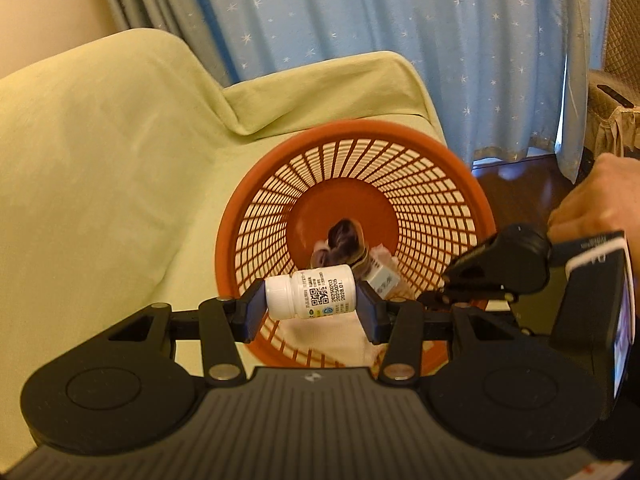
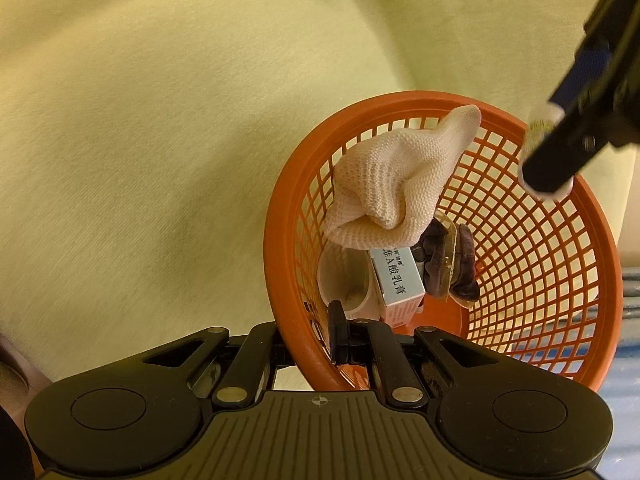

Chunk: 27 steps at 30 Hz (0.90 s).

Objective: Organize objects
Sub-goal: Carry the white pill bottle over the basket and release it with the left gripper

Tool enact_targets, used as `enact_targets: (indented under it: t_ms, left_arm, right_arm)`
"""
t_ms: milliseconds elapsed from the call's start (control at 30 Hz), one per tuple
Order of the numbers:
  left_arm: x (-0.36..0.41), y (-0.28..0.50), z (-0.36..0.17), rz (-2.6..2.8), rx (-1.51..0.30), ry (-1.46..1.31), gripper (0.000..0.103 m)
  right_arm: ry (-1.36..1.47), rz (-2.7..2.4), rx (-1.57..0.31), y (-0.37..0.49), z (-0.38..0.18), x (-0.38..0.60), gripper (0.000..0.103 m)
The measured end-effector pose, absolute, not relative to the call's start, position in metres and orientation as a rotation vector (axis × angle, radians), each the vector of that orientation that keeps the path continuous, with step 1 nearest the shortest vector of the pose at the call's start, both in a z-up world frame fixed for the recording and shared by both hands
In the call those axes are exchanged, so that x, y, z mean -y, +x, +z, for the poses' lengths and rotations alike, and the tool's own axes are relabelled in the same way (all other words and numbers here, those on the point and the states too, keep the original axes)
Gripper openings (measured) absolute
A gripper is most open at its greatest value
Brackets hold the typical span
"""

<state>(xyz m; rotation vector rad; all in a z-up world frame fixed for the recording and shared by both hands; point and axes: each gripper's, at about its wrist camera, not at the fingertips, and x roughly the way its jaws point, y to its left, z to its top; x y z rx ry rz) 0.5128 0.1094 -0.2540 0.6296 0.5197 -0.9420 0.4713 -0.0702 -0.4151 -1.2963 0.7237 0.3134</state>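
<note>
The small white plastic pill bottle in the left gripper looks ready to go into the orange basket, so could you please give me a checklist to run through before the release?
1. Small white plastic pill bottle clamped sideways between the left gripper fingers: ok.
2. Bottle over the round orange plastic lattice basket opening: ok.
3. Right gripper shut on the basket rim, steadying it: ok.
4. Free space in the basket beside the cream knitted glove, white medicine box and dark purple fabric piece: ok.
5. Bottle cap screwed tight: cannot tell.
6. Basket resting flat on the yellow-green sofa cover: cannot tell.
</note>
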Motion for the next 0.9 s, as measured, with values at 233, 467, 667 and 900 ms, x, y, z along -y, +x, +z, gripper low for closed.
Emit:
enact_targets:
  t_ms: [233,467,667,900]
  left_arm:
    - [-0.089,0.523,-0.258,-0.98,-0.522,0.668,0.043]
    - [-0.065,0.539,-0.265,-0.973,-0.5,0.658,0.064]
    - [-0.068,0.539,-0.266,-0.974,-0.495,0.643,0.066]
    - [-0.096,0.532,-0.258,-0.938,-0.498,0.624,0.067]
  right_arm:
    - [-1.29,0.315,-0.718,0.47,-0.415,0.07,0.004]
    - [-1.279,0.318,-0.717,0.47,-0.414,0.07,0.004]
    - [-1.274,0.315,-0.716,0.468,-0.413,0.071,0.004]
    - [-1.271,0.311,-0.721,0.467,-0.413,0.07,0.004]
